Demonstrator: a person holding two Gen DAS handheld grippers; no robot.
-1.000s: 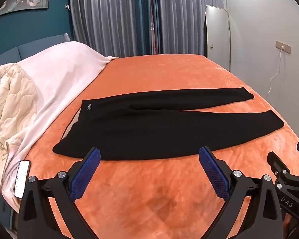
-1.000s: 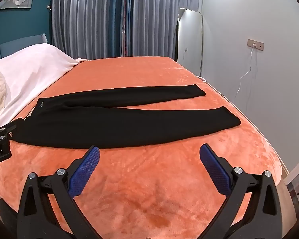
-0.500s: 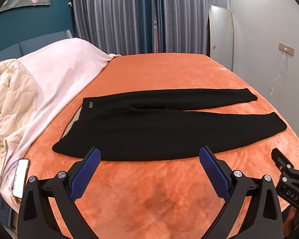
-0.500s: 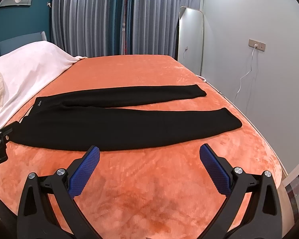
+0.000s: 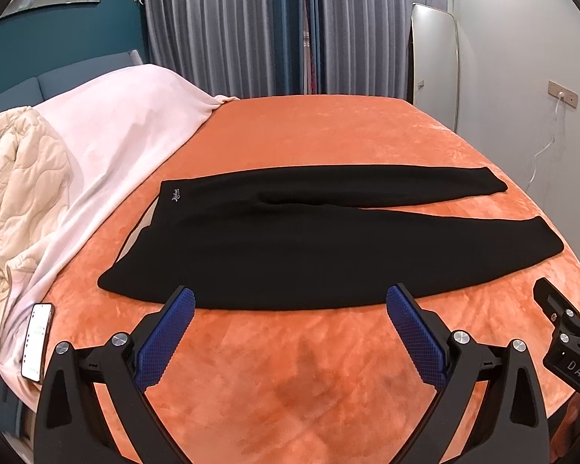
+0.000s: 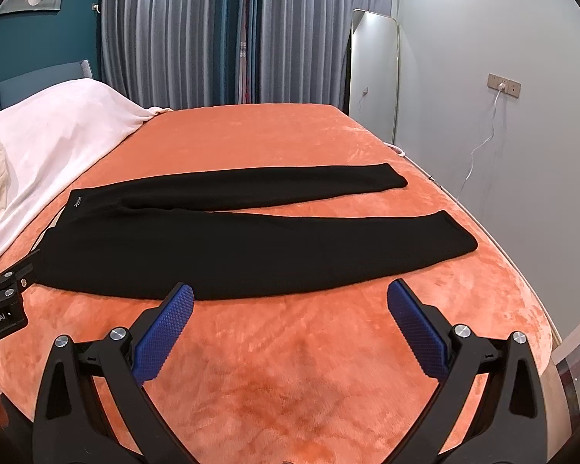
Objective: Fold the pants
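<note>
Both our tongs have drifted slightly back from the pants (image 5: 309,239) since a second ago. We hold the left tongs (image 5: 290,309) and right tongs (image 6: 290,305) spread wide, gripping nothing. Black pants lie flat on the orange bed (image 5: 328,135) toward twelve o'clock, waistband at nine, legs reaching three. At eight o'clock, a phone (image 5: 38,342) lies.

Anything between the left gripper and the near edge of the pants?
Nothing: in the left wrist view only bare orange bedspread lies between the open left gripper and the black pants.
</note>
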